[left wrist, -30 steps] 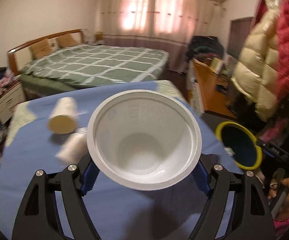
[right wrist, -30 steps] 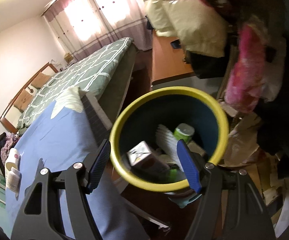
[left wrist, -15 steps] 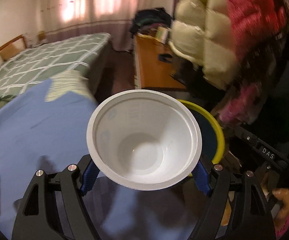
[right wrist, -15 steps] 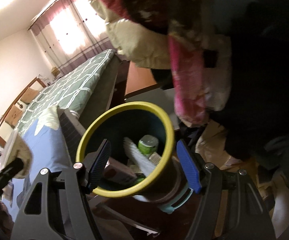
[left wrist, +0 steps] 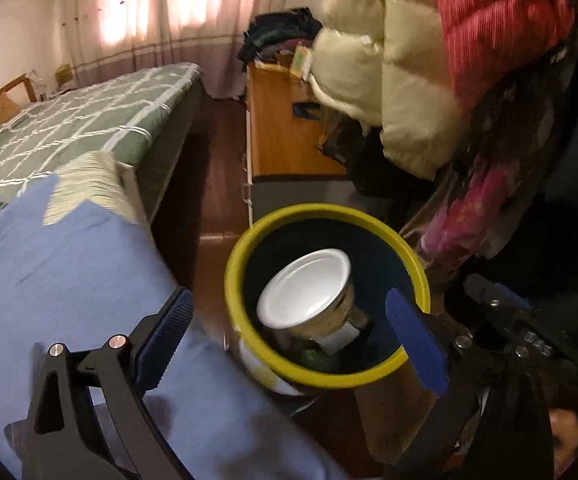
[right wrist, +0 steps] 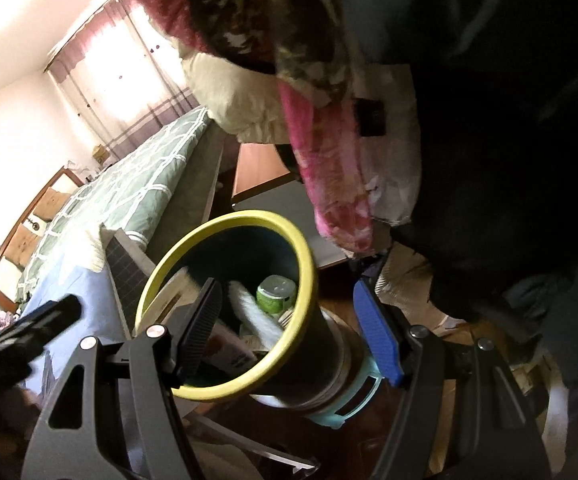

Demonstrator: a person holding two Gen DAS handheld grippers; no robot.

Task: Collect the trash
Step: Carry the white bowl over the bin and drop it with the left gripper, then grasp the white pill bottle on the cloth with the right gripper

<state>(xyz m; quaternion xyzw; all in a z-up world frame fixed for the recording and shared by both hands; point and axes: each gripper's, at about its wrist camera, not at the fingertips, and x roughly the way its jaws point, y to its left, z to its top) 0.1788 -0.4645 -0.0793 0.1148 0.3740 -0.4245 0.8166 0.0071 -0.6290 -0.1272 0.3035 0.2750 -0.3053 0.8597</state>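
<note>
A dark bin with a yellow rim (left wrist: pixel 329 210) hangs beside the blue-clothed table. A white plastic bowl (left wrist: pixel 303 292) lies tilted inside it on other trash. My left gripper (left wrist: pixel 289 294) is above the bin's mouth, its jaws opening, with no pad touching the bowl. In the right wrist view my right gripper (right wrist: pixel 285 284) holds the bin (right wrist: pixel 225 224) low on its body. One finger crosses the bin's mouth and the blue pad (right wrist: pixel 377 340) lies against its outer wall. A green-capped bottle (right wrist: pixel 275 292) and a carton (right wrist: pixel 229 354) sit inside.
The table's blue cloth (left wrist: pixel 49 280) ends just left of the bin. Past a dark floor gap stands a bed with a green checked cover (left wrist: pixel 89 120). A wooden desk (left wrist: pixel 285 128) is behind the bin, and puffy coats (left wrist: pixel 389 80) hang close above and to its right.
My left gripper carried the bowl right, from above the table to above the bin. Its jaws then spread and the bowl dropped in. The bin's rim swung left between my right fingers.
</note>
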